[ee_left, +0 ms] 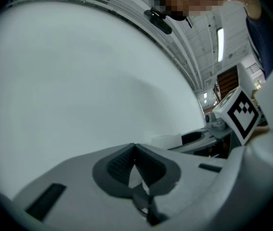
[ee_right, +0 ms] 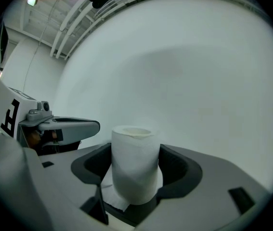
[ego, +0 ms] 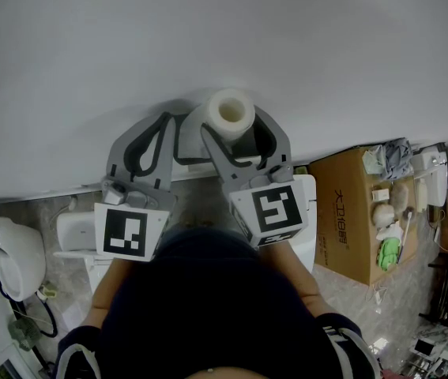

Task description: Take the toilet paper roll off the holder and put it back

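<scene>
A white toilet paper roll (ego: 231, 112) stands upright between the jaws of my right gripper (ego: 235, 129), which is shut on it close to a plain white wall (ego: 208, 38). In the right gripper view the roll (ee_right: 135, 163) fills the gap between the dark pads (ee_right: 182, 170). My left gripper (ego: 166, 125) sits just to the left of the right one; its jaws meet with nothing between them (ee_left: 135, 148). No holder shows in any view. From the left gripper view, the roll (ee_left: 167, 140) and the right gripper's marker cube (ee_left: 242, 115) appear at the right.
An open cardboard box (ego: 355, 212) with small items stands on the floor at the right. A white rounded fixture (ego: 4, 253) with cables is at lower left, and white units (ego: 77, 231) lie under the grippers. The person's body fills the bottom.
</scene>
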`<state>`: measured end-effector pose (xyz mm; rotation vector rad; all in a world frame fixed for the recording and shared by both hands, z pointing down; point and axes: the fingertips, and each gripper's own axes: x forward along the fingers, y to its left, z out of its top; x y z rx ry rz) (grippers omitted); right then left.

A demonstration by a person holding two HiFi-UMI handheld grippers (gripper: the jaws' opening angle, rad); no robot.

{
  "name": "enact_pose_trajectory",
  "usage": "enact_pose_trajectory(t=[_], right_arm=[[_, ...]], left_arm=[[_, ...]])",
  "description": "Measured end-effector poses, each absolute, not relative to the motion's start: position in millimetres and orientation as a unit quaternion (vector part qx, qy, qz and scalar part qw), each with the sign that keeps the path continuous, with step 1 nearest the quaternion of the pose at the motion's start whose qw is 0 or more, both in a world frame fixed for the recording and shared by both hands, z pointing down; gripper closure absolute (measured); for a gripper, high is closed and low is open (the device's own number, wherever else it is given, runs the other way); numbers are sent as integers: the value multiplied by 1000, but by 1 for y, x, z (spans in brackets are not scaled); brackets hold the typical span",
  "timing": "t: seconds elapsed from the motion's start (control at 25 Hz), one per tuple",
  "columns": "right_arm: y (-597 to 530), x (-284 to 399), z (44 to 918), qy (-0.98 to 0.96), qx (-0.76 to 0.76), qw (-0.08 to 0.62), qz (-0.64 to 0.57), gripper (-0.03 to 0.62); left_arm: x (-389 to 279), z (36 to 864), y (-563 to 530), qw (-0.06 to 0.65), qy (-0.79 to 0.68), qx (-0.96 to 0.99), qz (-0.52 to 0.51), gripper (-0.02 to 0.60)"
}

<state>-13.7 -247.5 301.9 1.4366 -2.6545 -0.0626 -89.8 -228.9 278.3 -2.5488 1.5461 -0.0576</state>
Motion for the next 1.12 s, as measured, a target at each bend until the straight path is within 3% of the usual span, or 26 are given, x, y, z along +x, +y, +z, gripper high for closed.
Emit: enact_pose_trajectory(t=[1.0, 1.04, 1.12], right_arm=[[-227, 3, 246, -865, 498, -18, -55, 296], [-226, 6, 244, -863, 502, -23, -57, 309], [-226, 12, 239, -856, 512, -32, -61, 421]], left_arm=[[-84, 267, -229, 86, 498, -863, -3, 583], [-83, 267, -229, 87, 497, -863, -2, 583], [-80, 265, -230, 88, 494, -865, 0, 583]])
